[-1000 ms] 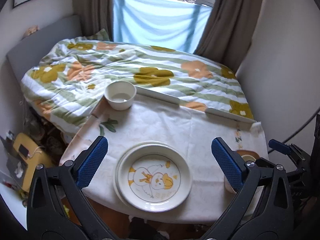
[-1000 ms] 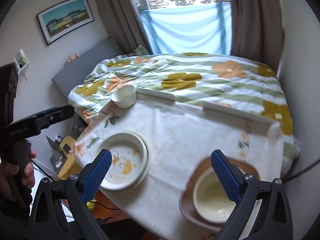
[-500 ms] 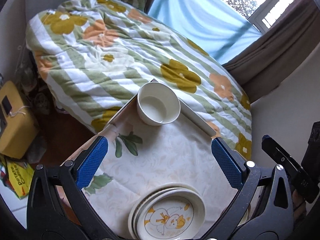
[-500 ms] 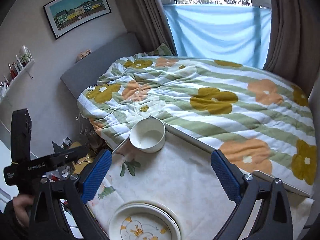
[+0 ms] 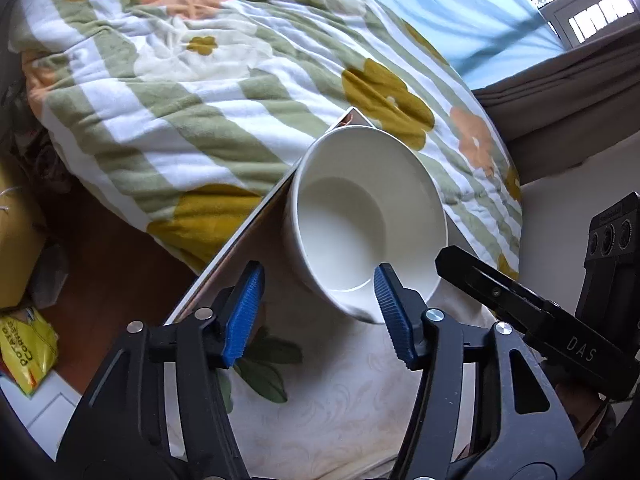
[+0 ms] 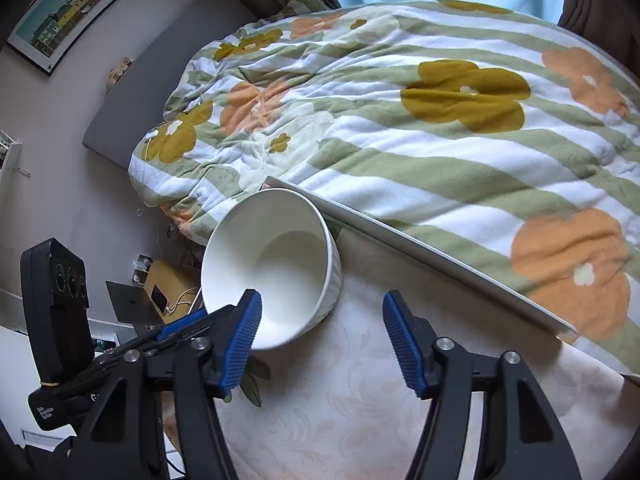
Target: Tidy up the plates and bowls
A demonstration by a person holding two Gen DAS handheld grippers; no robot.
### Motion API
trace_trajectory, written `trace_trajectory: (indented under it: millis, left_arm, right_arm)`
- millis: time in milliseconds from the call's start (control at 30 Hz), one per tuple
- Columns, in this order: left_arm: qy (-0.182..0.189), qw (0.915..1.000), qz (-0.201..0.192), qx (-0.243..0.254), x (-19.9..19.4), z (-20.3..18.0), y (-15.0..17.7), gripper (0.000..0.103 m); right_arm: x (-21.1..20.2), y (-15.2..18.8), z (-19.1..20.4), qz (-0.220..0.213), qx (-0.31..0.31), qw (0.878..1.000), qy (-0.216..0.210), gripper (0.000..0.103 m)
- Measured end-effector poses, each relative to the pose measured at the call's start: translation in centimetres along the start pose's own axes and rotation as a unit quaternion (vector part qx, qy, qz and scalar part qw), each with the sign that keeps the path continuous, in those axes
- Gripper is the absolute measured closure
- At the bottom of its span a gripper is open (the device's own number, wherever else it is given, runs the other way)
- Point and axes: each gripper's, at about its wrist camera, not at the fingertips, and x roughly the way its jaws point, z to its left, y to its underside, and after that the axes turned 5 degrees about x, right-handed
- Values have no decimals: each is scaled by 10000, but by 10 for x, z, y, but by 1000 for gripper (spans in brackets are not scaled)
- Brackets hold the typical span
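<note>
**At the table's far corner: both grippers on the bowl**

Versus a second ago, the duck plates and brown plate have left both views; the bowl (image 5: 366, 220) now fills them, sitting at the table's (image 5: 340, 400) far left corner by the quilt (image 5: 180, 92).

Left gripper (image 5: 316, 312): jaws have just been closing, about half open, straddling the bowl's near wall, right pad at the rim; contact unclear.

Right gripper (image 6: 322, 338): also just been closing, about half open, left pad against the near rim, nothing gripped.
</note>
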Motion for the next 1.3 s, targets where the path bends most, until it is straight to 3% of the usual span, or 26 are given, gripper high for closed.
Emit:
trace_trajectory:
  millis: [67, 167, 333, 567, 833, 1033, 1300]
  left_arm:
    - [-11, 10000, -9, -47, 5, 4, -4, 52]
    - [-51, 10000, -65, 41, 5, 5, -8, 79]
    - [-224, 9994, -109, 231, 7, -2, -8, 79]
    - [-305, 9981, -208, 493, -3, -11, -4, 79]
    - [-366, 9935, -625, 883, -53, -42, 13, 79]
    - [-318, 9872, -950, 1243, -103, -89, 52, 79]
    - [-126, 9771, -1027, 1858, -145, -172, 142, 79]
  right_arm:
    - [9, -4, -1, 75, 48, 10000, -38, 59]
    - [21, -9, -3, 133, 66, 9999, -36, 70]
    - [30, -12, -6, 81, 162, 9998, 72, 88]
    - [24, -9, -4, -109, 193, 9998, 18, 88]
    - [-29, 10, 12, -615, 109, 9980, -133, 88]
    - [-97, 55, 15, -1057, 67, 9943, -149, 88]
    - [-191, 145, -15, -1500, 414, 9878, -33, 88]
